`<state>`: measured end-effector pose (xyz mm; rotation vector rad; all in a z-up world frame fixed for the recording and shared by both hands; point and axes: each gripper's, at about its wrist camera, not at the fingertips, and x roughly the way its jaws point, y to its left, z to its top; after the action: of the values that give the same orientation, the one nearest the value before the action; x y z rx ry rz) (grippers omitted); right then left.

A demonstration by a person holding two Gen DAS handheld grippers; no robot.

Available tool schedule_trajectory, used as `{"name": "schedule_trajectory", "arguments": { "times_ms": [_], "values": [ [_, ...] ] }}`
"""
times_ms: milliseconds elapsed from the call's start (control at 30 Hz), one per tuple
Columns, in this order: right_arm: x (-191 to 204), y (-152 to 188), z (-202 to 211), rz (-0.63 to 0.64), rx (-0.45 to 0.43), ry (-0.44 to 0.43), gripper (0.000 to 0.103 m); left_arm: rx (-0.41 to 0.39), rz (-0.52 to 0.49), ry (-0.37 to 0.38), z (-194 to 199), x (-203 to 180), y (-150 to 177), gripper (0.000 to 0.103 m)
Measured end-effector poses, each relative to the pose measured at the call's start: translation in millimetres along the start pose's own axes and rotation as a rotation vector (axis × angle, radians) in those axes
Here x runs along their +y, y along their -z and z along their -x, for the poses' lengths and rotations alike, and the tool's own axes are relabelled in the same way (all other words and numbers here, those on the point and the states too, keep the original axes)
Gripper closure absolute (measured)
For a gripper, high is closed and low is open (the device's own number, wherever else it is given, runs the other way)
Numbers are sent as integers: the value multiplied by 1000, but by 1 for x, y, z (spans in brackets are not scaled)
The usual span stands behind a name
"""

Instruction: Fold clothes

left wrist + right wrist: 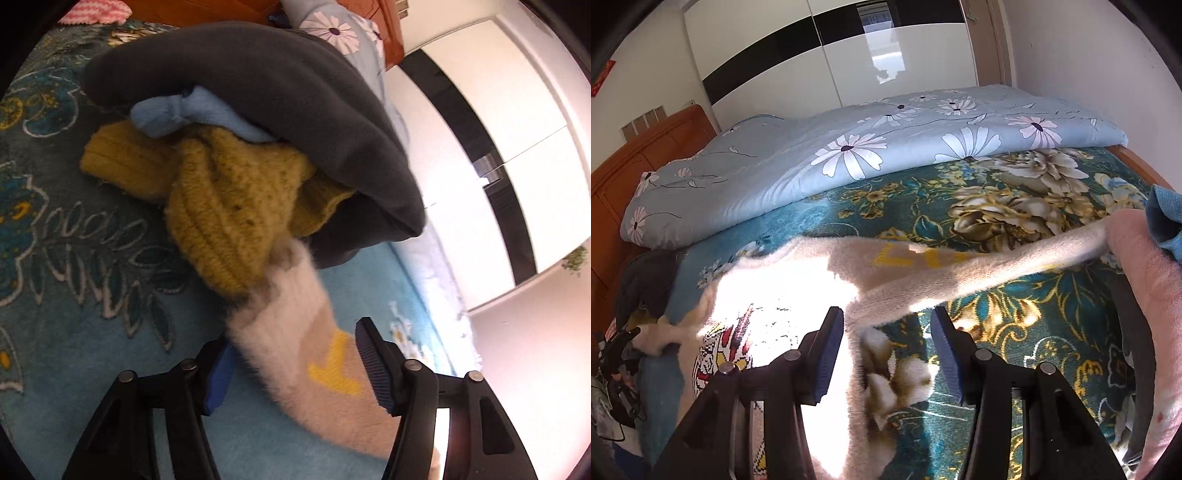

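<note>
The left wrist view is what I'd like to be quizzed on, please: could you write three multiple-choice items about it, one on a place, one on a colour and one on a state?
1. Where does the mustard knit sweater lie?
A. partly under the dark grey fleece
B. on the wardrobe
C. on the floor

2. What colour is the mark on the white fuzzy sleeve?
A. red
B. yellow
C. green

3. How does the left gripper stand?
A. shut on the fleece
B. out of view
C. open, the sleeve between its fingers

Answers:
1 A, the grey fleece drapes over the sweater's upper part on the teal floral blanket.
2 B, a yellow shape shows on the sleeve.
3 C, both blue pads stand apart on either side of the sleeve.
</note>
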<state>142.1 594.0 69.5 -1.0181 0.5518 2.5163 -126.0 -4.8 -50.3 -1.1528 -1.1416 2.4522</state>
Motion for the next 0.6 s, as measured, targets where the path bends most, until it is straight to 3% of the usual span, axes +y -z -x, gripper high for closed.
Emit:
{"name": "schedule_trajectory", "arguments": {
  "times_ms": [33,67,333,467,600],
  "values": [
    [5,0,1,2,1,0,53,-3,-8,4,1,-3,1,73],
    [11,-1,1,7,4,1,53,-7,-26,-3,2,-7,1,93],
    [50,7,0,87,34,-14,53,-158,-96,-12,64,-28,6,93],
    [55,16,-8,103,55,-12,53,-70,19,-88,83,10,11,93],
    [49,29,-17,59,88,-23,53,-24,43,-150,78,27,17,93]
  ]
}}
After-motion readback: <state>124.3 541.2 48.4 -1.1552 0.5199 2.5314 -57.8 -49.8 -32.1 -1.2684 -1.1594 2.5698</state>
